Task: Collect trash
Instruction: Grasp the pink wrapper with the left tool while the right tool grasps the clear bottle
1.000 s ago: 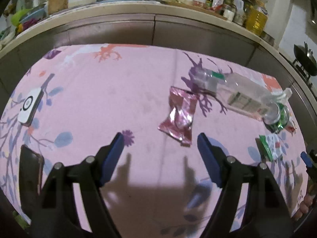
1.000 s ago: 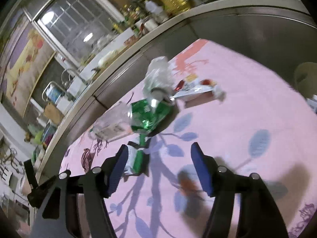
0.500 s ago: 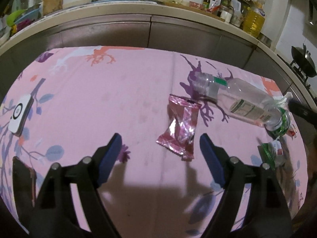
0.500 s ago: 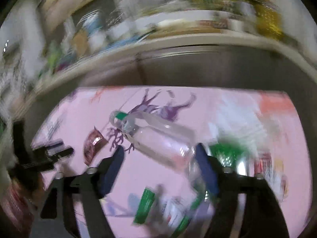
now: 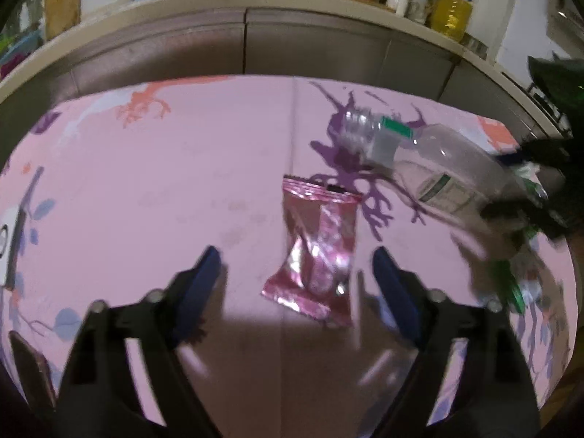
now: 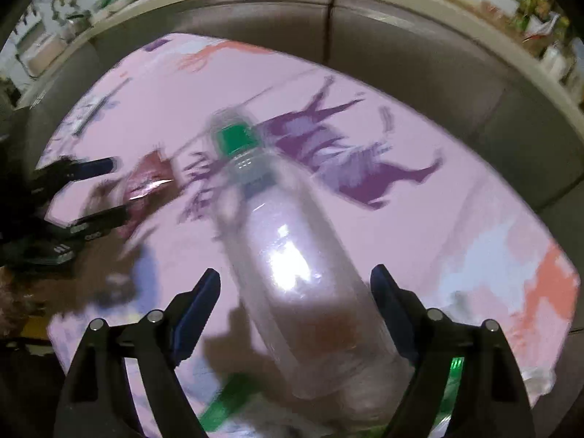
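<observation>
The plastic bottle [image 6: 292, 273] is lying on its side on the pink-clothed bench [image 6: 419, 219], its long axis running straight away from the right gripper [image 6: 295, 294], green-banded neck pointing off. Those jaws are standing released, straddling the bottle's fat base, so the right hand is sitting nearest it. The left gripper [image 5: 295, 266], jaws likewise spread and grasping nothing, is framing the pink wrapper [image 5: 317, 248], lying lengthwise between them.

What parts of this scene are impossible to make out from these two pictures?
- Clear bottle base: right wrist view, cut off low, motion-blurred.
- Bottle label print: left wrist view, too small.
- Green trash: left wrist view, blurred.
- Pink wrapper: right wrist view, smeared.
</observation>
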`<state>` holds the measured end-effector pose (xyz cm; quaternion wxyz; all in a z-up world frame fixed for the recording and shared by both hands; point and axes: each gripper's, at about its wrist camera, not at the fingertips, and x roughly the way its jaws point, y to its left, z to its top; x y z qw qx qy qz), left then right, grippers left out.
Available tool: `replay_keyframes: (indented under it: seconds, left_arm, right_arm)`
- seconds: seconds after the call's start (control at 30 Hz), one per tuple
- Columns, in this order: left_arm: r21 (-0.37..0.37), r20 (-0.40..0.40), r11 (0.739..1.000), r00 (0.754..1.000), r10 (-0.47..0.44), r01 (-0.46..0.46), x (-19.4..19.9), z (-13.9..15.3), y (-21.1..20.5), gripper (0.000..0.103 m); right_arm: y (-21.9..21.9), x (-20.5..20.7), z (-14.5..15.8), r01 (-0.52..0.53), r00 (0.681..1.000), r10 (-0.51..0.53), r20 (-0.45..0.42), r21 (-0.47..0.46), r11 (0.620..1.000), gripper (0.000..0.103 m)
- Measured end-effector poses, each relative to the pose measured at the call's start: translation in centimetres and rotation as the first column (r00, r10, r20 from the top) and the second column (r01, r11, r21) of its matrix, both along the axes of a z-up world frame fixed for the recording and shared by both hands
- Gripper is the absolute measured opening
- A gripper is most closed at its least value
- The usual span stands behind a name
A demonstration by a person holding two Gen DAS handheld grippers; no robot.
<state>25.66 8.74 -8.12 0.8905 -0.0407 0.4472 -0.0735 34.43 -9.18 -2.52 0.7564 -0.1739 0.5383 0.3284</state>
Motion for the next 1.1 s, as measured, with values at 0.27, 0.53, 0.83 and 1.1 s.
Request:
replay_keyframes:
  seconds: [0.27, 0.53, 0.83, 1.1]
  left_arm:
    - [-0.119, -0.035, 0.993, 0.999, 0.015, -0.019, -0.9, -0.7, 2.9, 0.03]
    - [-0.137, -0.016, 0.99, 0.999, 0.028, -0.03, -2.3, 0.2, 4.3, 0.044]
    - [-0.126, 0.003, 0.992, 1.0, 0.02, -0.02, -1.4, 0.5, 4.5, 0.054]
    - [-0.029, -0.031, 0.999, 0.999, 0.034, -0.035, -1.6, -0.9, 3.9, 0.021]
  right_arm:
    - [4.4, -1.5, 2.4, -0.022, 1.0, 0.021, 0.013, 0.039, 0.999, 0.081]
    - [2.3, 7.4, 2.5, 0.514, 0.858, -0.505, -0.098, 0.135, 0.847, 0.081]
    - [-1.0, 8.4, 1.5, 0.702, 0.712, -0.688, -0.138, 0.167, 0.693, 0.077]
    - [-1.4, 8.9, -2.0, 0.723, 0.689, -0.676, -0.262, 0.189, 0.664, 0.041]
